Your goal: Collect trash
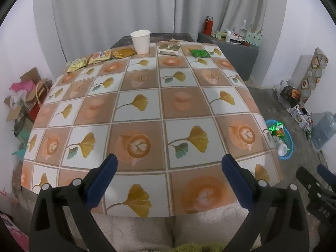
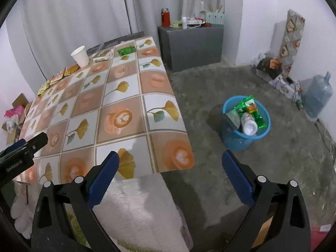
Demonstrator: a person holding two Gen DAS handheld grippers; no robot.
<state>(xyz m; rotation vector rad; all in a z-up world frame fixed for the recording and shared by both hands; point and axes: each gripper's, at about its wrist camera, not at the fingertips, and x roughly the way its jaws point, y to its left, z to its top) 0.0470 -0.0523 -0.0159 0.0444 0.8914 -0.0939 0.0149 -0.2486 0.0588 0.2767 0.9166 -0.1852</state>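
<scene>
On the far edge of the patterned table (image 1: 147, 113) stand a white paper cup (image 1: 140, 41), yellow snack packets (image 1: 100, 57), a flat carton (image 1: 169, 49) and a green wrapper (image 1: 200, 53). The cup (image 2: 80, 56) and green wrapper (image 2: 126, 50) also show in the right wrist view. A blue bin (image 2: 245, 124) on the floor right of the table holds a plastic bottle (image 2: 248, 124) and green wrappers. My left gripper (image 1: 169, 176) is open and empty over the table's near edge. My right gripper (image 2: 170, 174) is open and empty off the table's near right corner.
A grey cabinet (image 2: 191, 46) with a red flask (image 2: 165, 17) stands at the back. A water jug (image 2: 318, 94) and boxes (image 2: 271, 67) line the right wall. Cardboard and bags (image 1: 25, 96) pile up left of the table. Grey curtains hang behind.
</scene>
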